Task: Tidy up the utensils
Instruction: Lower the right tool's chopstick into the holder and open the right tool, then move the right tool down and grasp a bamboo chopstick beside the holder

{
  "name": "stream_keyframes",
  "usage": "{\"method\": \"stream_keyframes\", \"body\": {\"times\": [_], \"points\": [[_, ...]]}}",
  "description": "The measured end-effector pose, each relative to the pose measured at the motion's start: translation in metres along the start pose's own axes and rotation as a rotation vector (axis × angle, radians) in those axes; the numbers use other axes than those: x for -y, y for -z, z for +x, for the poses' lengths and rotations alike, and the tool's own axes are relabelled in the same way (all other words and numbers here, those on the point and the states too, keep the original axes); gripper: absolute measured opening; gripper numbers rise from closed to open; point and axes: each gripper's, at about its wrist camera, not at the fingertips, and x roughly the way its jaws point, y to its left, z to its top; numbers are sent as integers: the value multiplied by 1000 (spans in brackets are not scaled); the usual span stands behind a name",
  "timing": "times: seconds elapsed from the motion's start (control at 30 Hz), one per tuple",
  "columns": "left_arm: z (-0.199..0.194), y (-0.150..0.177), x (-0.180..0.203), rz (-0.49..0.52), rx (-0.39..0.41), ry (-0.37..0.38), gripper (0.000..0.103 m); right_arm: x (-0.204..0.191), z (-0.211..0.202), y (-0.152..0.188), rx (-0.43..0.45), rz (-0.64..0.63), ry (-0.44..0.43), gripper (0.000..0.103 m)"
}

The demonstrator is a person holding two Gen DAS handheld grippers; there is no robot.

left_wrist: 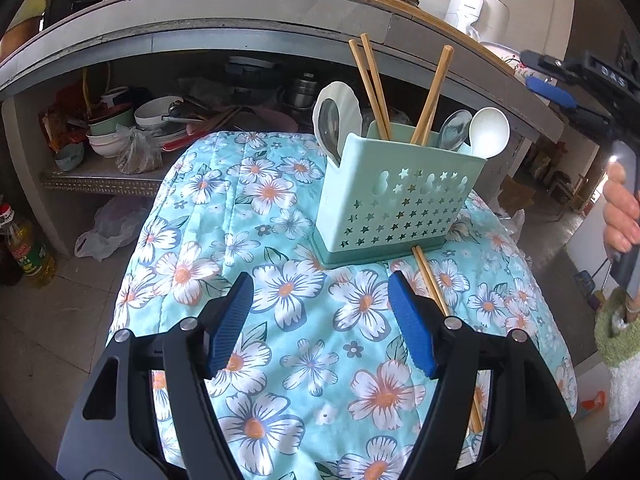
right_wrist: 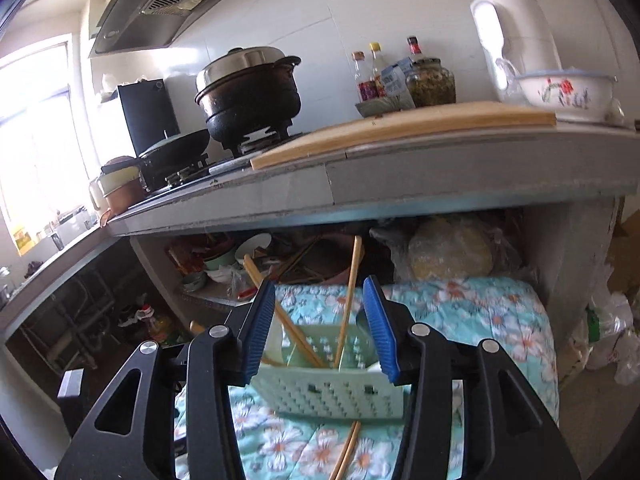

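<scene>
Front of caddy: floral cloth (left_wrist: 280, 216) lies bare left of the loose chopstick (left_wrist: 430, 282).
Above caddy (left_wrist: 394, 196): upright chopsticks (left_wrist: 374, 84) and spoons (left_wrist: 454, 130) crowd the top (splayed outward).
Behind: counter edge (left_wrist: 280, 26) overhangs close.

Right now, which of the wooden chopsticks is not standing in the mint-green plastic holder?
The wooden chopstick lying flat on the floral cloth, in front of the mint-green plastic holder. The other three stand upright inside it.
</scene>
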Motion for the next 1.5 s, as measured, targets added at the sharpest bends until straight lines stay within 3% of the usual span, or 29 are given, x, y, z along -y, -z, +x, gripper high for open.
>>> {"method": "stream_keyframes", "body": {"times": [0.17, 0.33, 0.5, 0.7, 1.03, 1.5], "points": [[5, 4, 7, 12, -28, -12, 66, 24, 3, 59, -209, 152, -66, 45], [7, 12, 11, 18, -57, -20, 66, 41, 23, 141, -410, 308, -113, 45], [8, 22, 13, 17, -93, -8, 66, 50, 42, 200, -539, 425, -123, 35], [8, 31, 14, 6, -117, 8, 66, 52, 55, 223, -581, 464, -135, 24], [10, 34, 17, -2, -136, 20, 66, 58, 60, 227, -572, 501, -157, 8], [17, 40, 25, -7, -174, 53, 66, 73, 45, 224, -542, 548, -165, 7]]}}
